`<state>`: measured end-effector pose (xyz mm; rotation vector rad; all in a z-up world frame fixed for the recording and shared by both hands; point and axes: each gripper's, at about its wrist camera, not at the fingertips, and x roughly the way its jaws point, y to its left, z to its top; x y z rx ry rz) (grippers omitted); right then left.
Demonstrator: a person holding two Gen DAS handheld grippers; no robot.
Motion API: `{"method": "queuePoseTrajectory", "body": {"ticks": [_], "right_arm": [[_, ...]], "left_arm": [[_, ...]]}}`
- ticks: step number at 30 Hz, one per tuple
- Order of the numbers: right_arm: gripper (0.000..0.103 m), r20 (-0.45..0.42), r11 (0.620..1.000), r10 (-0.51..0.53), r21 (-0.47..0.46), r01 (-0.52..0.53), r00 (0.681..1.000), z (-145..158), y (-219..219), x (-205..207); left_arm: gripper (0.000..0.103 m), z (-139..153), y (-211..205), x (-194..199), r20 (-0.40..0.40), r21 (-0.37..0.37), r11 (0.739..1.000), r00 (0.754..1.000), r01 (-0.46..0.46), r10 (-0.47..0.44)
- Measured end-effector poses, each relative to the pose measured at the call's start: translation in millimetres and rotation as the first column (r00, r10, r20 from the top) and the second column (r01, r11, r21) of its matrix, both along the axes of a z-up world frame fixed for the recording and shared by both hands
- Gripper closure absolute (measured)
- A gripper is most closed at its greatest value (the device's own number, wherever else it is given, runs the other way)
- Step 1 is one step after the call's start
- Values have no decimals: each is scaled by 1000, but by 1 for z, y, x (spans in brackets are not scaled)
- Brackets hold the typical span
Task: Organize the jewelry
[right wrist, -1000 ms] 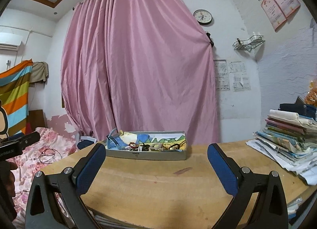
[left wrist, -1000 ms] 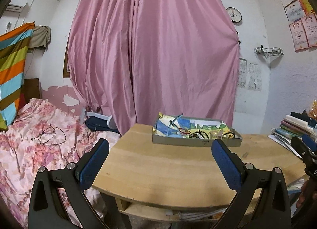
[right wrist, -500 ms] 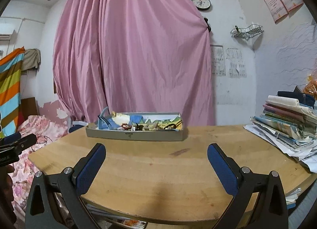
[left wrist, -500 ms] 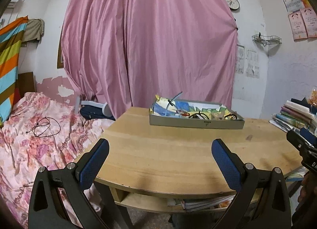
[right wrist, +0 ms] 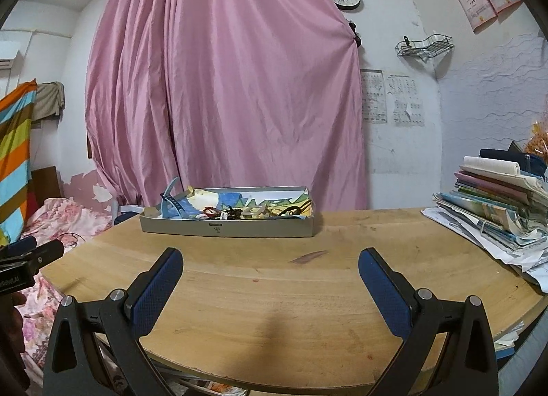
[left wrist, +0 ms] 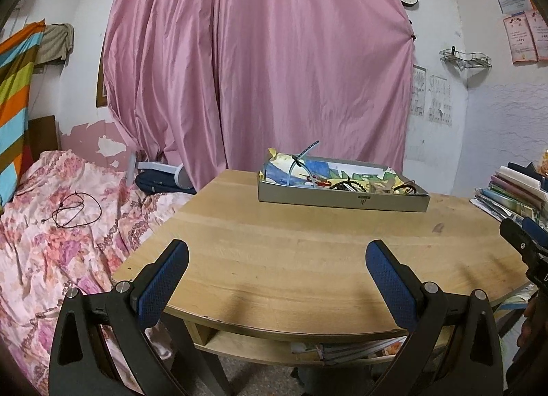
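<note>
Left tongs (left wrist: 276, 267) spread wide, blue textured pads (left wrist: 161, 281) gripping nothing, held over the near edge of the rounded pale wooden desk (left wrist: 301, 245). Right tongs (right wrist: 270, 276) likewise agape and empty, above the same desk. Further back on the desk, well apart from both: shallow grey rectangular tray (right wrist: 227, 227) lined with colourful printed paper, holding a tangle of jewelry (right wrist: 236, 212) — dark beaded bracelets (left wrist: 347, 185), a blue strap (right wrist: 169, 202), small red pieces. Right of the tray, at the desk's edge, a leaning stack of books and papers (right wrist: 496, 200). Behind, a pink draped curtain (left wrist: 260, 63). Off to the left, a floral pink bedspread (left wrist: 51, 224) with a black cord (left wrist: 73, 212) lying on it.
</note>
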<state>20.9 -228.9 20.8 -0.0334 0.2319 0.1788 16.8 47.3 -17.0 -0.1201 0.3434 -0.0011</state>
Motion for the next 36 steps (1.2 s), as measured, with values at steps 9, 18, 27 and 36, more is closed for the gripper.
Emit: {"method": "queuePoseTrajectory", "body": {"ticks": [9,18,27,36], "right_arm": [[0,-15,1000,-16,-4,16,1000,-2,1,10],[0,-14,999,-44,1,44,999,1,-2,22],[0,-24,999,-46,1,46,999,0,-1,26],[0,-24,999,-46,0,46,999,0,-1,26]], "left_arm": [[2,-4,7,12,-19,-9,1000,1000,5,-5],[2,0,12,25,-16,-3,1000,1000,13,-13],[2,0,12,32,-22,3,1000,999,23,-23],[2,-1,12,33,-21,6,1000,999,26,-26]]}}
